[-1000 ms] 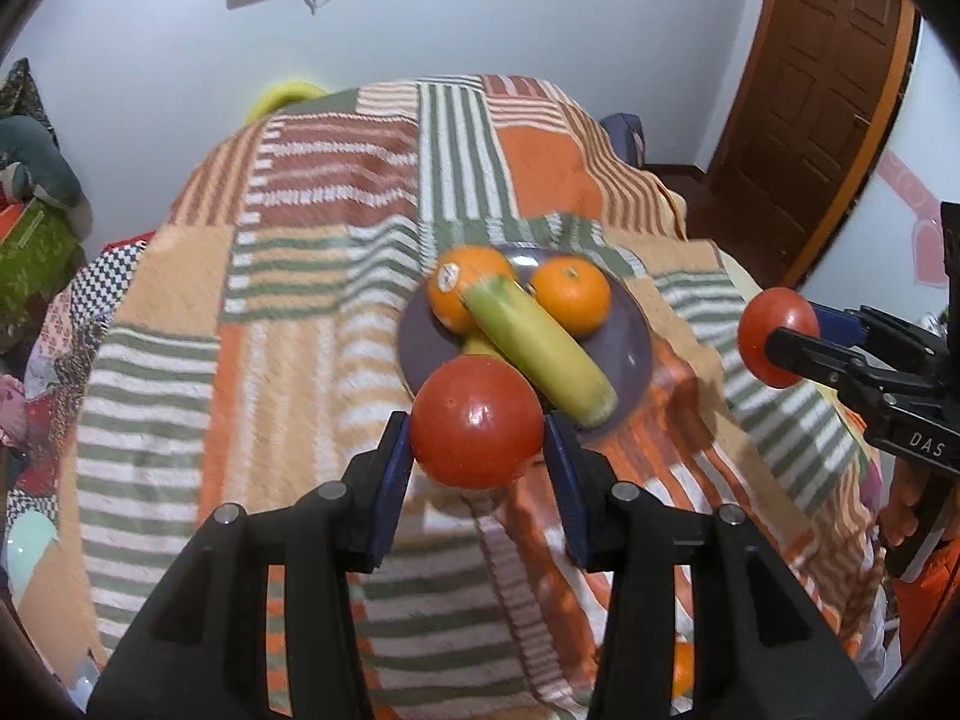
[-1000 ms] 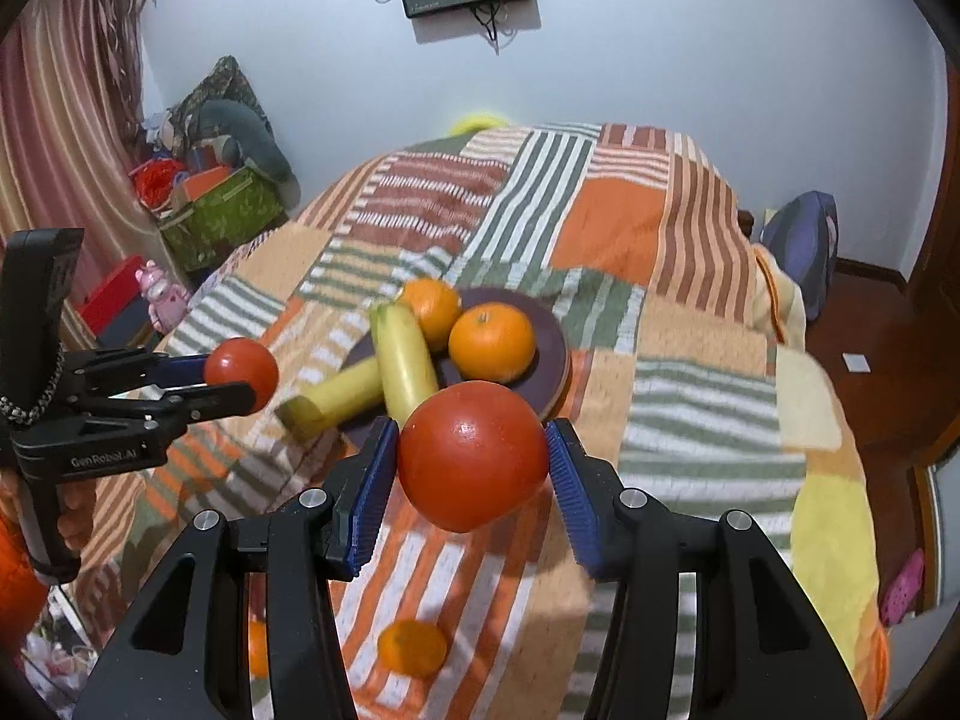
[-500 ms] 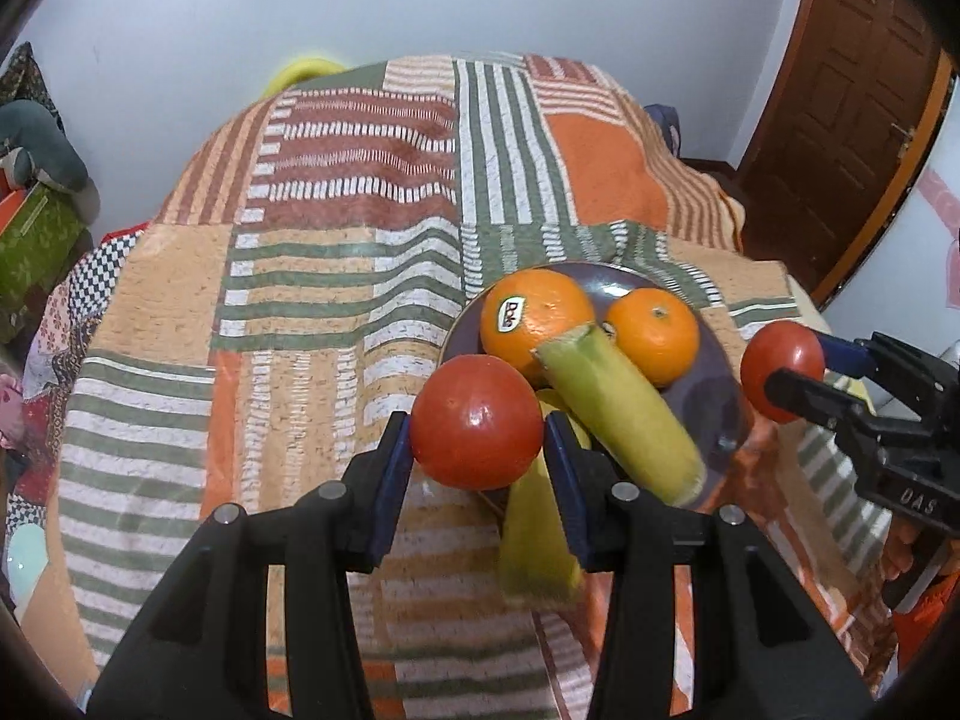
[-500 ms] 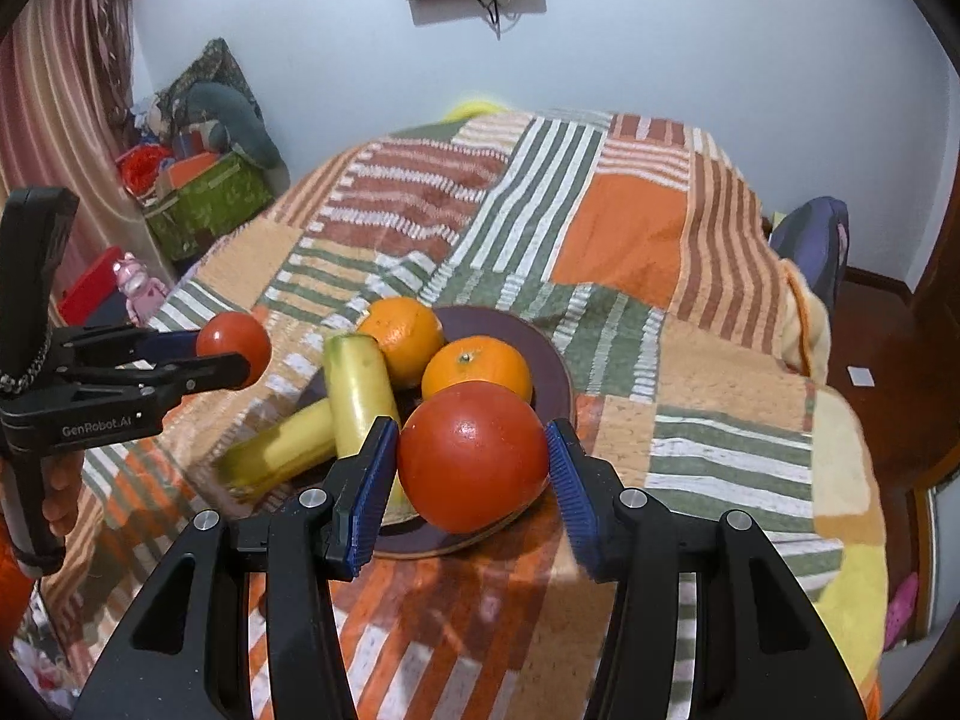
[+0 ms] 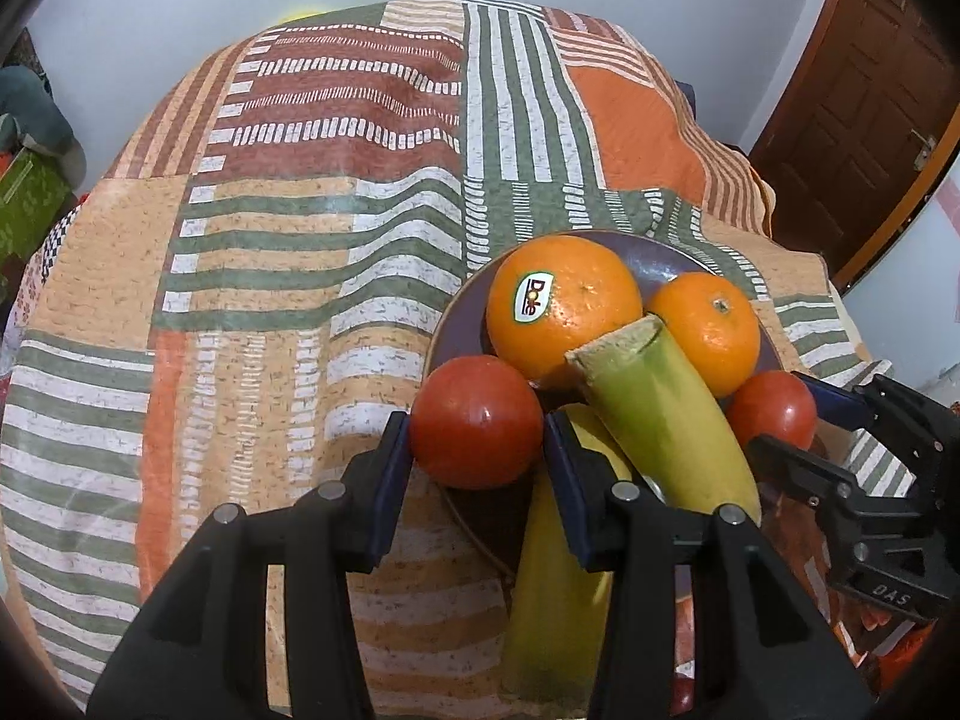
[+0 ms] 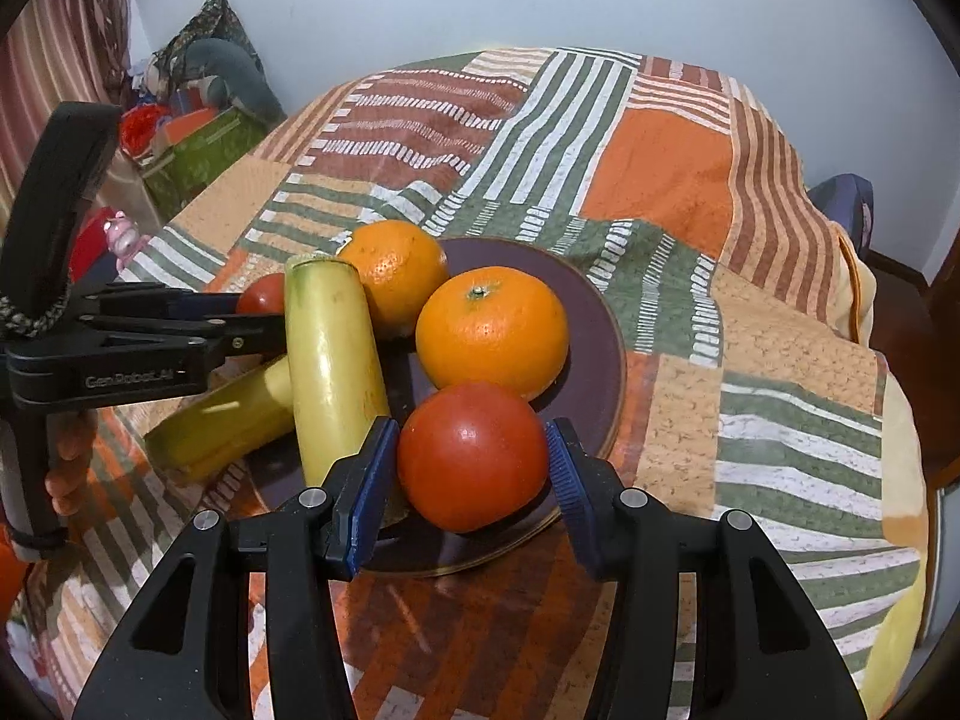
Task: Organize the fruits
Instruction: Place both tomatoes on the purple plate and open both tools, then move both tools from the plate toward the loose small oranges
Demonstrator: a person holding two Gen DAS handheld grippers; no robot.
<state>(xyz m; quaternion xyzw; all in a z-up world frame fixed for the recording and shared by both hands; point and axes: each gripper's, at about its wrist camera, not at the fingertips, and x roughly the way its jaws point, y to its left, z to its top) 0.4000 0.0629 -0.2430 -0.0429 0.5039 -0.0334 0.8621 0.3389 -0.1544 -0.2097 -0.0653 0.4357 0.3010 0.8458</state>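
Observation:
A dark plate point(image 5: 666, 255) point(image 6: 594, 324) on the patchwork cloth holds two oranges point(image 5: 564, 306) point(image 5: 705, 333) point(image 6: 492, 330) point(image 6: 396, 273) and two bananas point(image 5: 666, 420) point(image 6: 333, 348). My left gripper point(image 5: 477, 426) is shut on a red tomato point(image 5: 477, 423) at the plate's left rim. My right gripper point(image 6: 471, 459) is shut on a second red tomato point(image 6: 471, 456) just over the plate's near edge. Each gripper shows in the other's view, the right gripper point(image 5: 780, 414) and the left gripper point(image 6: 261, 306).
The cloth-covered table point(image 6: 660, 168) falls away at its right and far edges. A green box and soft toys point(image 6: 198, 138) stand at the left. A wooden door point(image 5: 864, 96) is at the right. A blue bag point(image 6: 846, 204) lies beyond the table.
Both grippers have moved forward and down to the plate with their tomatoes. The fruits now fill much more of both views.

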